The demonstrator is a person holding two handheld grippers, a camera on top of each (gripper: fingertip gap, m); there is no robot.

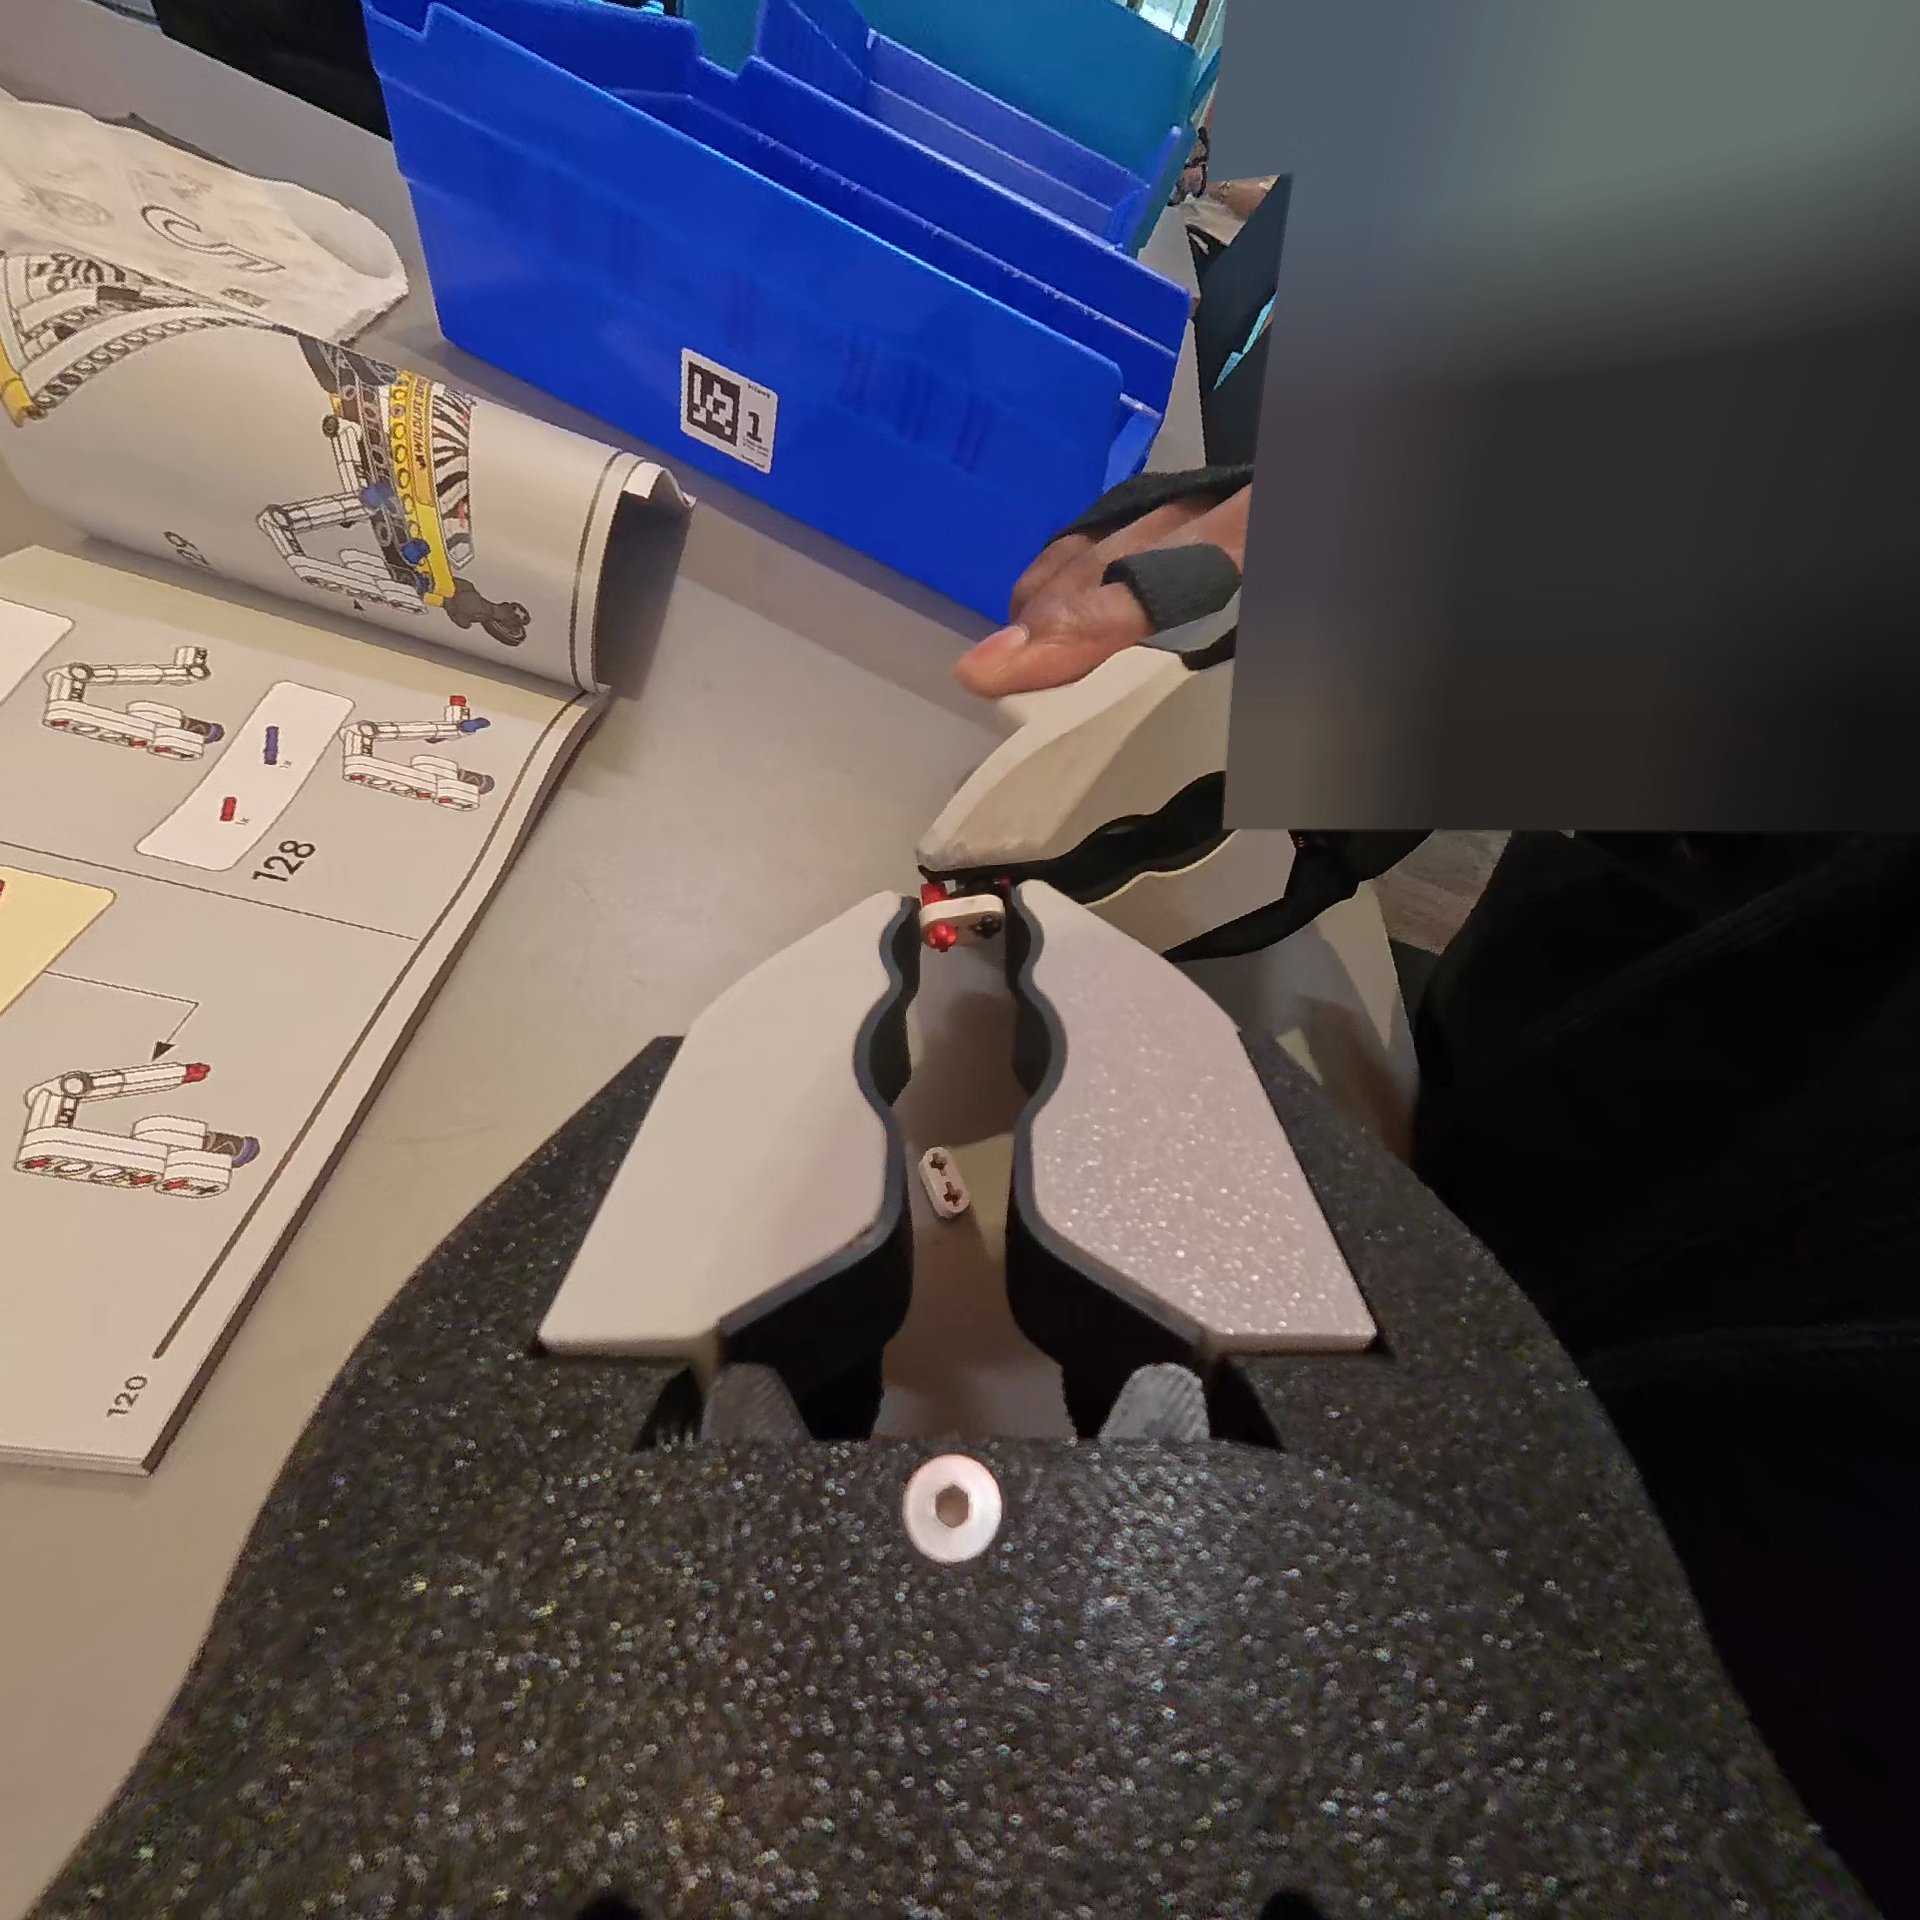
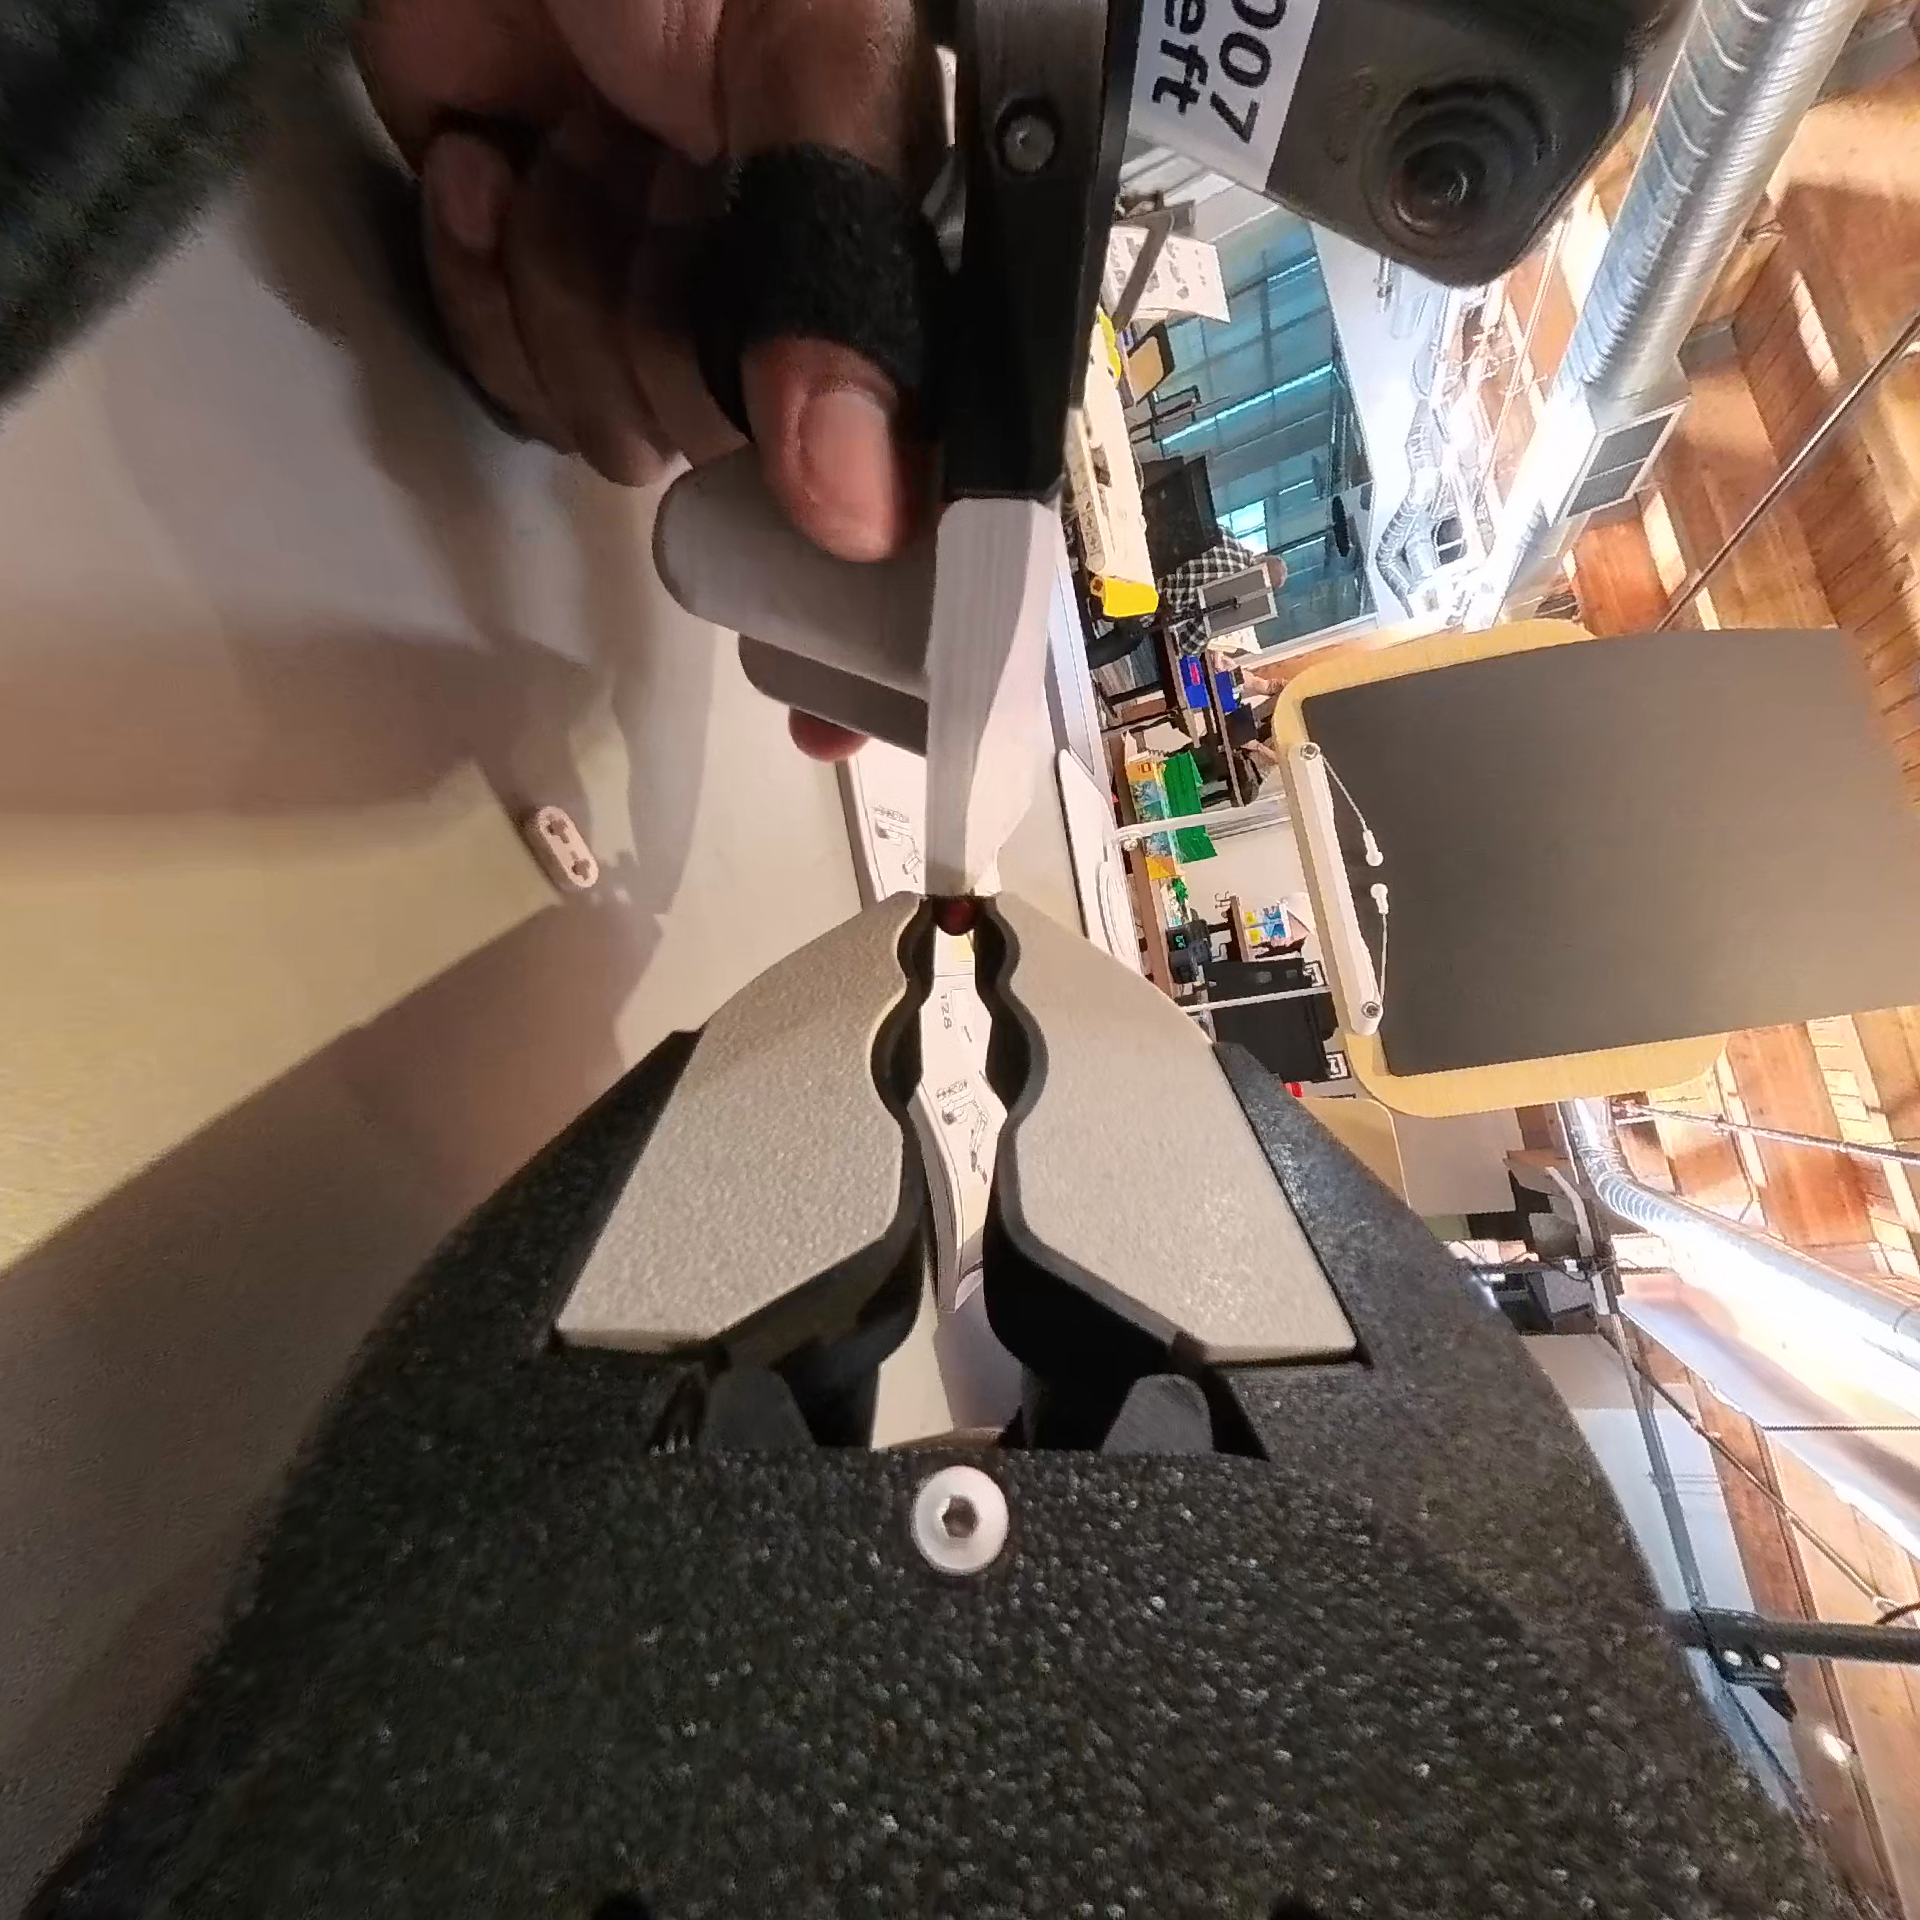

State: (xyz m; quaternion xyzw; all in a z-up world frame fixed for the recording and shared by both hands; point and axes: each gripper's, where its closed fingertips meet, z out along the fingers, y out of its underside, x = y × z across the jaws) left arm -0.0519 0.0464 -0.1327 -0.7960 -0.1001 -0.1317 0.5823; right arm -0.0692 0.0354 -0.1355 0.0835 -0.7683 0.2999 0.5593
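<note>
Nearest the lens in the left wrist view is the black speckled body of the left hand-held gripper point(image 1: 961, 920), its two grey fingers running toward twelve o'clock. At nine o'clock an open paper instruction booklet point(image 1: 260, 935) with building-step drawings lies flat on the grey worktop point(image 1: 727, 748), its upper page curling over. At eleven to twelve o'clock stands a blue plastic divided bin point(image 1: 748, 270) with a square black-and-white marker sticker. Between the left fingers, down on the worktop, lies a small white two-hole plastic link point(image 1: 945, 1181), untouched.

At the left fingertips sits a small white plastic connector fitted with a red pin point(image 1: 961, 916). The fingers stand close on either side of it, yet whether both pads press on it cannot be told.

The right hand-held gripper point(image 1: 961, 868) reaches in from two o'clock, a bare hand with a black finger strap point(image 1: 1101, 603) on its grey trigger. In the right wrist view its own fingertips are drawn nearly together, clamped on the red pin end of the same piece point(image 2: 956, 914), while the left gripper's white finger point(image 2: 977, 727) comes down from twelve o'clock to meet it.
</note>
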